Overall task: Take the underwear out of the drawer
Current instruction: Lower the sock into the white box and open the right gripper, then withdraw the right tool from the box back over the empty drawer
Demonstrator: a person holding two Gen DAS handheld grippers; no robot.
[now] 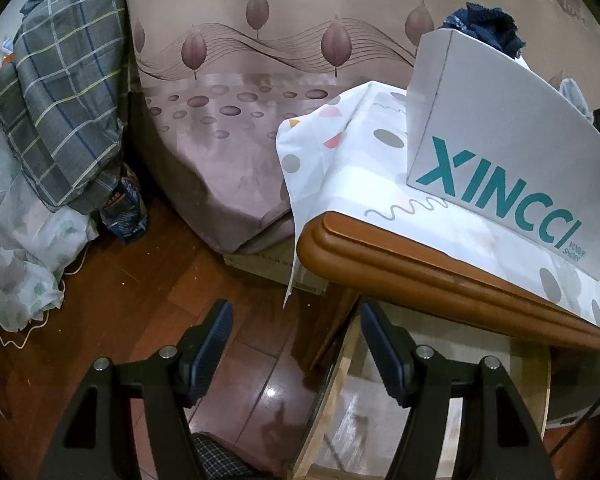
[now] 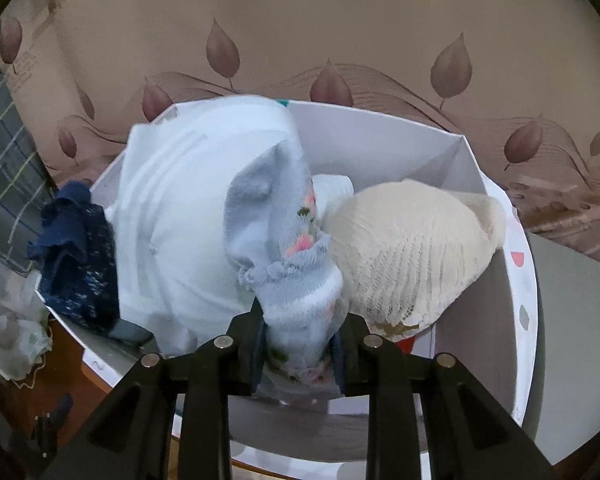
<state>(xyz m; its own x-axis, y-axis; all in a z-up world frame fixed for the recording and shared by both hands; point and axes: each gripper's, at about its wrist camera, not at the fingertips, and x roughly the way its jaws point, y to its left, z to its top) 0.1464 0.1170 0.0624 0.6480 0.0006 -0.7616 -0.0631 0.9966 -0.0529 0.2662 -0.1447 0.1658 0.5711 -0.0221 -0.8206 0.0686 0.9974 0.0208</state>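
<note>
From the left wrist, the left gripper [image 1: 296,344] stands wide and empty over the floor just below the white shoe box [image 1: 512,160], while from the right wrist the right gripper [image 2: 298,356] pinches pale blue underwear [image 2: 284,264], apparently frilled, above that box's open inside.

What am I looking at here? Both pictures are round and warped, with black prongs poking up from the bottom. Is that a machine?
No robot: a person carries a two-finger clamp in each hand, each with a wide-angle camera looking along its fingers. The left view shows the open left gripper over the wooden floor, beside a white cardboard shoebox with teal lettering on a cloth-covered wooden table. The right view looks into that box: the right gripper pinches a pale blue frilled garment with pink flowers, between white folded clothing and a cream knitted piece.
</note>
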